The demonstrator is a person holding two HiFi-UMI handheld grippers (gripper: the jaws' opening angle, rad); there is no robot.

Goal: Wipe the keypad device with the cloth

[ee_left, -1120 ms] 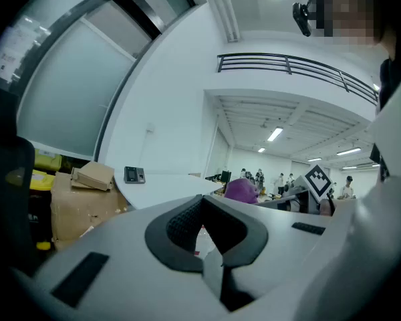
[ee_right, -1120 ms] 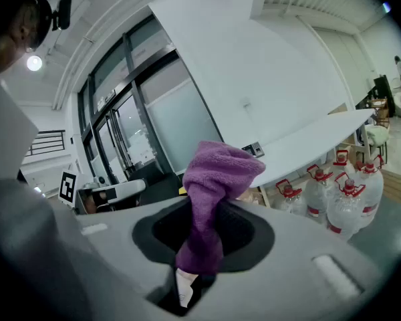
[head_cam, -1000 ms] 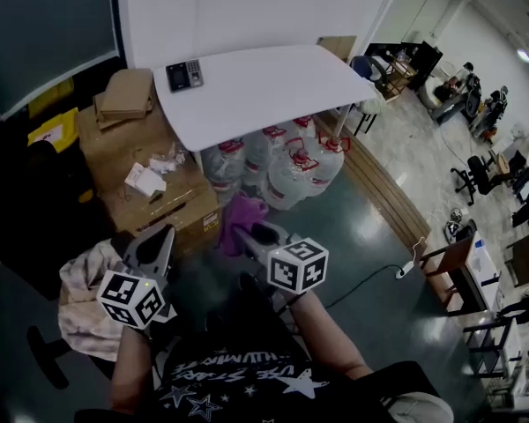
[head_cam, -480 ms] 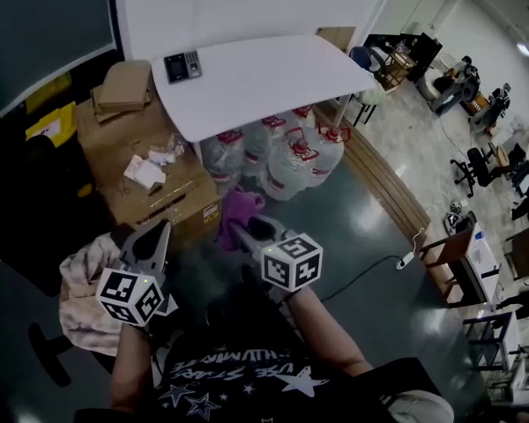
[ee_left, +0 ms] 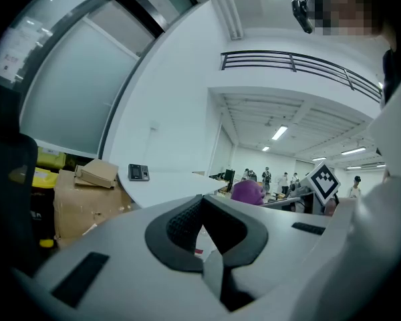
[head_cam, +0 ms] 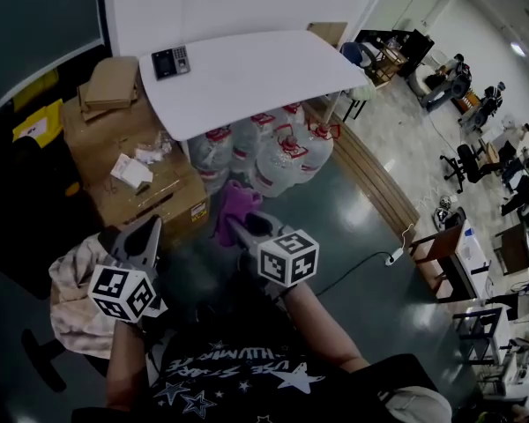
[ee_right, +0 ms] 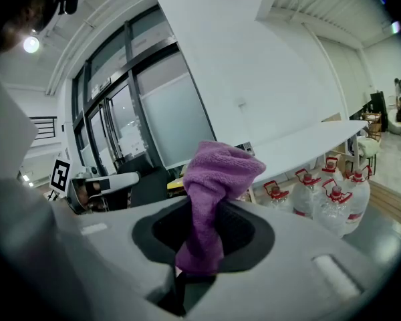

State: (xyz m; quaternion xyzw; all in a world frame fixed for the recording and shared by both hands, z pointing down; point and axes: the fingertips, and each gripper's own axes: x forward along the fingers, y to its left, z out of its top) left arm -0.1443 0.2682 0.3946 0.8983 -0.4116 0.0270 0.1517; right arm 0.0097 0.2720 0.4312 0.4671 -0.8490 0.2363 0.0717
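The keypad device (head_cam: 170, 62), dark with a small screen, lies at the far left corner of the white table (head_cam: 247, 82), well ahead of both grippers. It also shows small in the left gripper view as the keypad device (ee_left: 139, 172). My right gripper (head_cam: 235, 226) is shut on a purple cloth (head_cam: 234, 204), held low over the floor in front of the table. The purple cloth (ee_right: 217, 172) bunches up from between the jaws of the right gripper (ee_right: 204, 227). My left gripper (head_cam: 144, 236) is shut with nothing in it; its jaws (ee_left: 202, 209) meet.
Large water bottles (head_cam: 264, 157) with red caps stand under the table. Cardboard boxes (head_cam: 123, 148) are stacked left of it. A beige cloth (head_cam: 70, 293) lies on a seat at my left. A power strip (head_cam: 395, 256) and cable lie on the floor to the right.
The view has shifted slightly, with the table and keypad device sliding up and left. Both grippers keep the same pose, the right still holding the cloth.
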